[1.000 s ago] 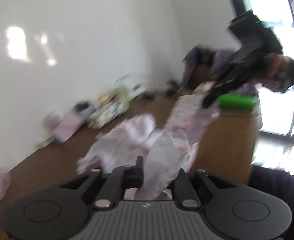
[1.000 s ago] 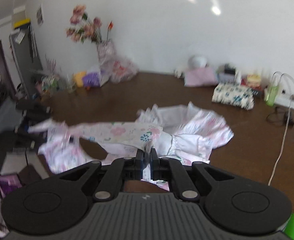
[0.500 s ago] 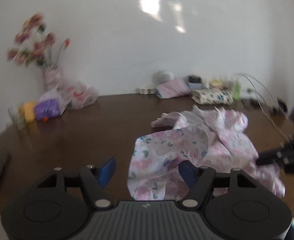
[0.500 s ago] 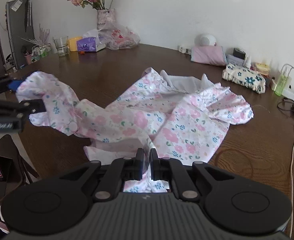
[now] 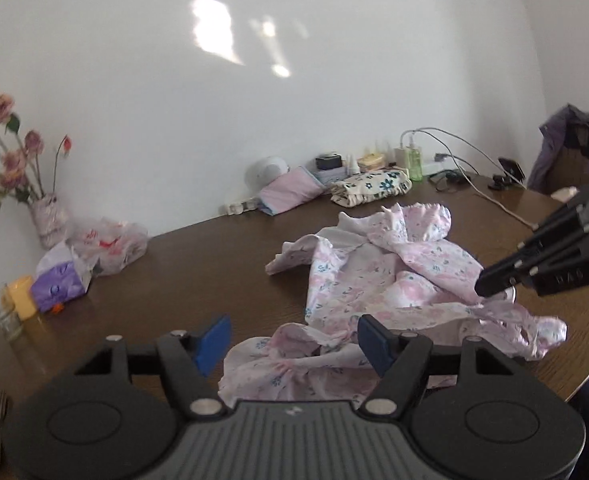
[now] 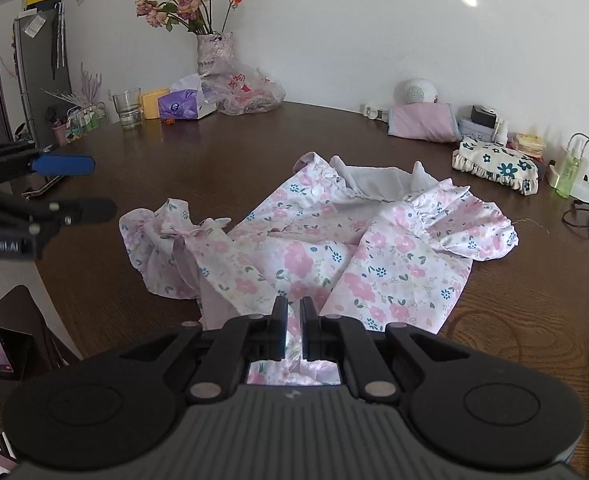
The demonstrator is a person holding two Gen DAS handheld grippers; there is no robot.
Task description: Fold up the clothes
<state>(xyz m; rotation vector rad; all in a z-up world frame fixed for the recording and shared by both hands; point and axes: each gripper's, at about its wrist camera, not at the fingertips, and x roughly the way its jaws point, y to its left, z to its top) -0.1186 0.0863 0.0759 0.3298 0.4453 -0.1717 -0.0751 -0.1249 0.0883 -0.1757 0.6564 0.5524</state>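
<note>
garment: floral pink top (image 6: 334, 240) lies crumpled on the brown table (image 6: 234, 152), spread ahead of both my jaws.
left gripper (image 5: 294, 340): my jaws have just been opening; wide apart now, a fold lying loose between the blue pads (image 5: 214, 336), none pressing it.
right gripper (image 6: 292, 320): jaws nearly closed, pinching the near hem.

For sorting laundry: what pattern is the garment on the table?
Pink and blue floral garment on white; right wrist view.
</note>
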